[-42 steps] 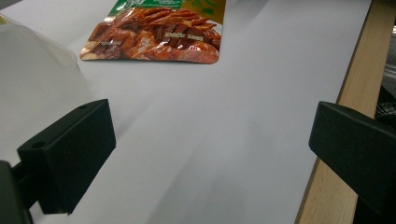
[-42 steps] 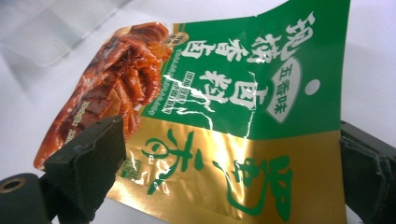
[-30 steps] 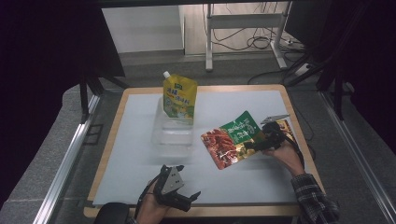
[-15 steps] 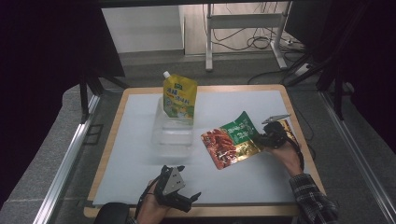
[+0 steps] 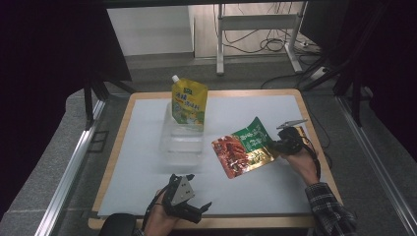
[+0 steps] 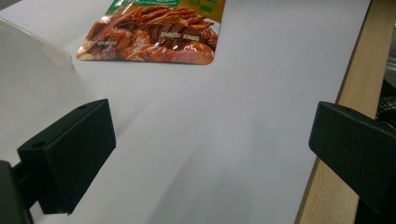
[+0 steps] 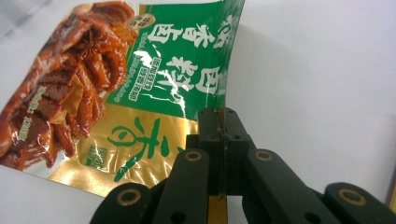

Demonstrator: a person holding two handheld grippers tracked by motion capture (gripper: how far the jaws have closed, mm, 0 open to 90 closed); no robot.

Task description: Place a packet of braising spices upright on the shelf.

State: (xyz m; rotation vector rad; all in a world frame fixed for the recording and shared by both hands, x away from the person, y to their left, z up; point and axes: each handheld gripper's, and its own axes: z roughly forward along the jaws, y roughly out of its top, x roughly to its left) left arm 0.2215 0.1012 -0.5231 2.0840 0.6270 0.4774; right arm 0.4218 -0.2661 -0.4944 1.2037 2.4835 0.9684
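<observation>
Since the earlier frame, the right gripper [image 5: 279, 144] has just closed its jaws; the edge of the snack pouch [image 5: 244, 147] is now pinched between them, where previously they stood apart around it. Both hands hold position. In the right gripper view, the pads meet on the pouch's green-and-gold edge [image 7: 187, 84], which rises tilted off the white mat [image 5: 255, 108]. The pouch's red end rests on the mat, right of the clear container [image 5: 182, 140]. The left gripper [image 5: 189, 199] rests near the table's front edge, jaws spread wide, nothing between them.
</observation>
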